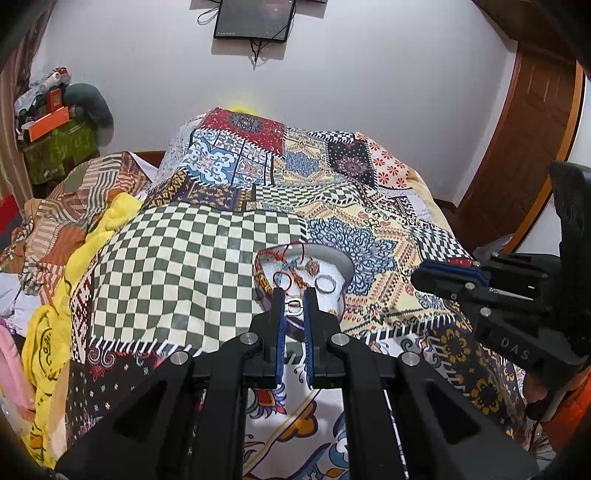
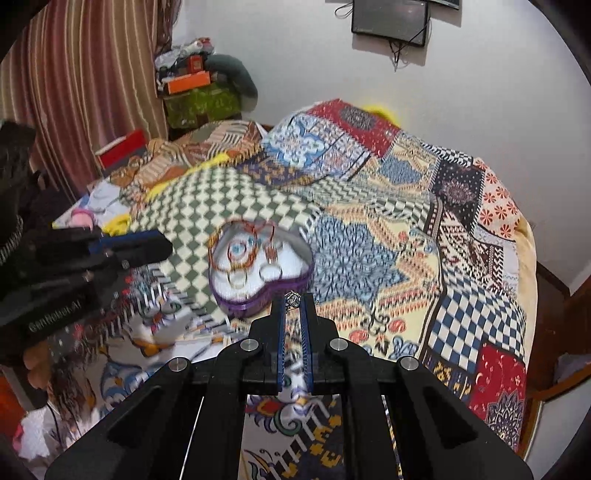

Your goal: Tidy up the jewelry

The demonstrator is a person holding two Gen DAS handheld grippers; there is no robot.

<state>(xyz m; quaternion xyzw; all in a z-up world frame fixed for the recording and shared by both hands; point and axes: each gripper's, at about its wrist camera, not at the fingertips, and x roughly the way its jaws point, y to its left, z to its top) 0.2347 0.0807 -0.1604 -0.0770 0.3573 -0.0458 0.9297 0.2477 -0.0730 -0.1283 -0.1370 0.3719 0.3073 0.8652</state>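
A purple heart-shaped jewelry box (image 2: 258,299) with a white inside lies open on the patchwork bedspread. It holds red cord bracelets (image 2: 240,254) and clear rings (image 2: 271,271). In the left wrist view the box (image 1: 332,306) is right in front of my left gripper (image 1: 294,295), whose fingers are close together around a silver ring (image 1: 294,305) at the box's near edge. My right gripper (image 2: 293,297) is shut on a small silver ring (image 2: 293,300), held just right of the box. It also shows in the left wrist view (image 1: 443,273).
The bedspread (image 1: 207,258) covers the bed. Crumpled yellow and striped cloths (image 1: 92,229) pile at the left. A shelf with boxes (image 2: 195,88) stands by the curtain. A screen (image 1: 255,18) hangs on the white wall. A wooden door (image 1: 524,140) is at right.
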